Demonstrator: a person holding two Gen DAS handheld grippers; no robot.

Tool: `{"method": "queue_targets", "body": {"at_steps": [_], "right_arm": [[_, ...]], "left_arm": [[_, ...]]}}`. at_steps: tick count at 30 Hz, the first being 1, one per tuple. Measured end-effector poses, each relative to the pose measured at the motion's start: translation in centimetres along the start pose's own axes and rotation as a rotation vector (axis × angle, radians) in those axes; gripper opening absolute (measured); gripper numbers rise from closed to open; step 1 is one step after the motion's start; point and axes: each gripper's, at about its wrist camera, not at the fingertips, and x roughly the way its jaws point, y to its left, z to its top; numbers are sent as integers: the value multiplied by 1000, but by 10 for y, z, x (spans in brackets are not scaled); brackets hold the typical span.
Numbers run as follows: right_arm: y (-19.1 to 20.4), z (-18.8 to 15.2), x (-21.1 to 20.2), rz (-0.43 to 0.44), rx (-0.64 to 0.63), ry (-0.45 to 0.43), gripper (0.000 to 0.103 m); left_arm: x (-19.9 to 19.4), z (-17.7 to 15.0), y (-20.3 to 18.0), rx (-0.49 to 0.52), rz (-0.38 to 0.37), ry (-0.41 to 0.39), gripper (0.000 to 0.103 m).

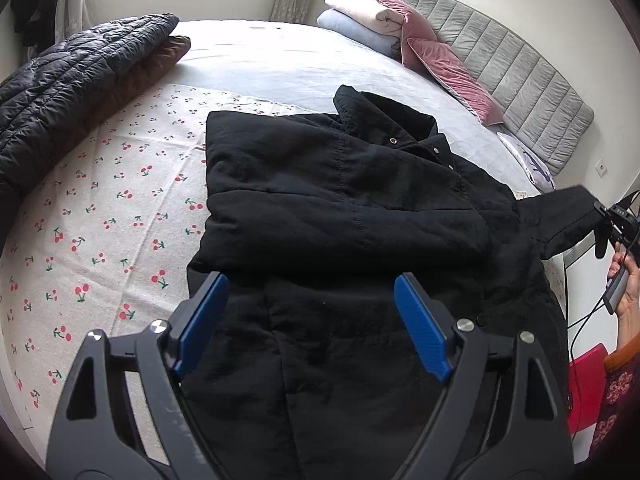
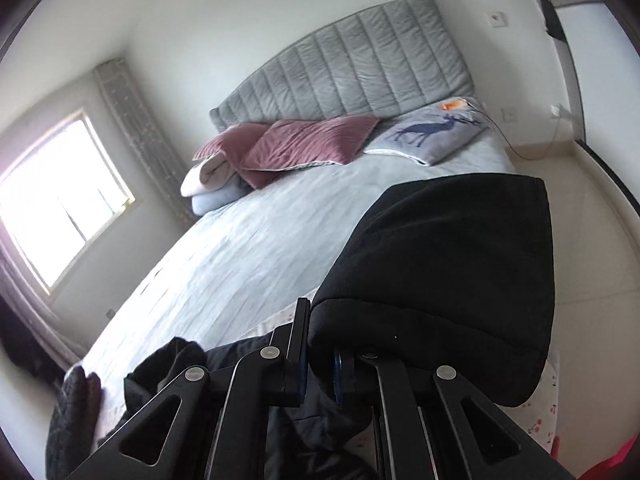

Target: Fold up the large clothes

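A large black coat (image 1: 352, 216) lies on the bed with its collar toward the headboard and its left sleeve folded across the chest. My left gripper (image 1: 310, 292) is open and empty, hovering over the coat's lower half. My right gripper (image 2: 320, 360) is shut on the coat's right sleeve (image 2: 448, 264) and holds it lifted off the bed at the right edge. The same sleeve (image 1: 560, 220) and the right gripper (image 1: 608, 220) show at the far right of the left wrist view.
A cherry-print sheet (image 1: 100, 220) covers the near bed. Folded dark quilted jackets (image 1: 80, 76) lie at the left. Pink pillows (image 1: 444, 56), folded blankets (image 1: 360, 16), a deer-print pillow (image 2: 432, 132) and the grey headboard (image 2: 352, 64) are at the far end. A red object (image 1: 588, 384) is off the bed's right side.
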Motion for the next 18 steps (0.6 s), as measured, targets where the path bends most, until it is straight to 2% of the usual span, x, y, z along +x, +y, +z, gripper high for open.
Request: {"method": "queue_targets", "body": {"at_steps": [4, 9, 11, 14, 17, 18], "right_arm": [[73, -20, 3, 43, -173, 62, 8], [165, -67, 19, 106, -408, 182, 8], [193, -92, 29, 136, -484, 241, 9], [213, -136, 48, 186, -531, 357, 12], [224, -174, 69, 253, -509, 510, 25], [223, -186, 77, 287, -480, 578, 36]], "left_arm": [[-2, 1, 2, -4, -3, -5, 85], [-2, 1, 7, -25, -22, -3, 85], [-2, 2, 8, -28, -25, -3, 85], [-3, 2, 9, -26, -34, -2, 85], [-2, 0, 9, -24, -33, 4, 85], [-2, 0, 9, -26, -34, 6, 85]]}}
